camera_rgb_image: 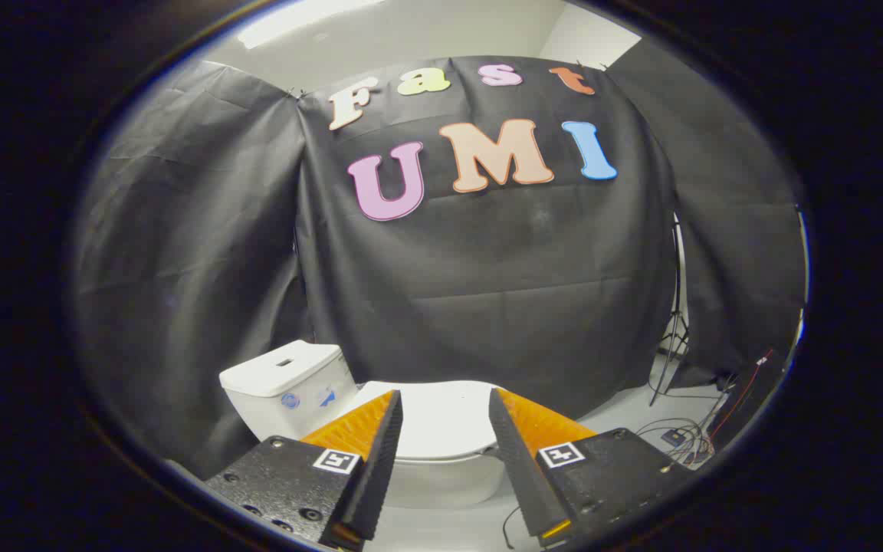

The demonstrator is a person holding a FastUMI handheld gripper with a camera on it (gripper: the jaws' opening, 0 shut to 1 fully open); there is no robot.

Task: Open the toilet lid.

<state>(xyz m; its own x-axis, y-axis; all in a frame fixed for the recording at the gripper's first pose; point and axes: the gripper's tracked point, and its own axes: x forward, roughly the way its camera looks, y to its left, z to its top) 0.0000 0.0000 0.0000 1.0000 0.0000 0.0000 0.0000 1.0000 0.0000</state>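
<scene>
Approaching the closed toilet lid with the gripper spread wide and holding nothing.

In the gripper view, we see the lid lying flat on the bowl at the lower centre of the frame, showing in the gap between the two fingers and beyond their tips, apart from them. The tank stands at the lower left, just beside the lid's back end. We judge the main risk to be the grip: the lid's front edge looks thin and smooth, so fingers set too shallow could slide off, or a finger could catch the bowl rim below and lift nothing. Cables lie on the floor at the lower right, well apart from the bowl; a tripod leg stands nearby, a snag only if we swing wide.
</scene>
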